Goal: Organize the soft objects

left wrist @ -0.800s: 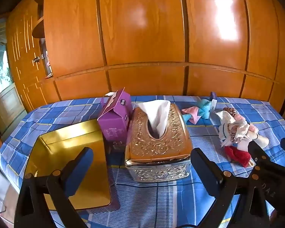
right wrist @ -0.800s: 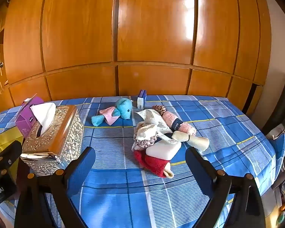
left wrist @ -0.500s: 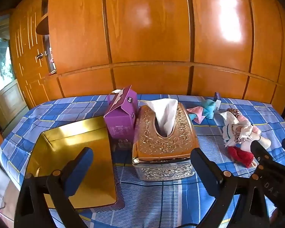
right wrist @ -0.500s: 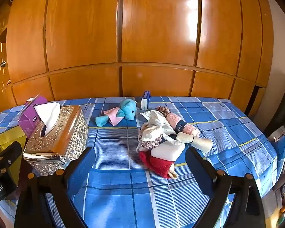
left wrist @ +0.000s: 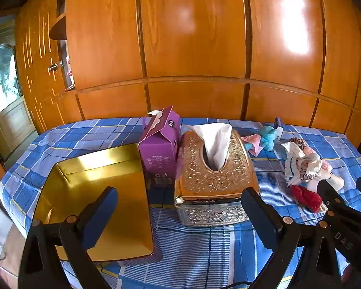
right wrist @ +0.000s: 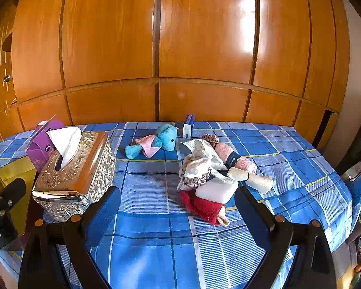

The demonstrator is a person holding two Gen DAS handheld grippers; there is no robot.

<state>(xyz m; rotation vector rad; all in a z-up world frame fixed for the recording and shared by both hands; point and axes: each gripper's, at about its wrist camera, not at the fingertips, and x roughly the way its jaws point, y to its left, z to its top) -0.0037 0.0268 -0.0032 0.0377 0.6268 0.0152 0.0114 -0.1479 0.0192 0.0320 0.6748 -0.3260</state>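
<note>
A pile of soft things (right wrist: pixel 211 171) lies on the blue checked cloth: a white cloth, a scrunchie, a pink rolled towel (right wrist: pixel 233 156), a white bar, a red sock (right wrist: pixel 204 207). A teal plush toy (right wrist: pixel 161 139) lies behind it. The pile also shows in the left wrist view (left wrist: pixel 305 171). A gold tray (left wrist: pixel 103 192) sits at the left. My left gripper (left wrist: pixel 180 216) is open and empty, hovering before the tray and the tissue box. My right gripper (right wrist: pixel 178 214) is open and empty, just in front of the pile.
An ornate gold tissue box (left wrist: pixel 214 175) stands mid-table with a purple carton (left wrist: pixel 161 149) behind it, beside the tray. A small purple and white box (right wrist: pixel 189 126) stands at the back. Wooden wardrobe doors (right wrist: pixel 180 48) close the far side. A chair (right wrist: pixel 356 149) stands at the right.
Both views have risen and tilted up a little, so the table objects sit lower in frame. Nothing on the table has moved. Both grippers stay open.
</note>
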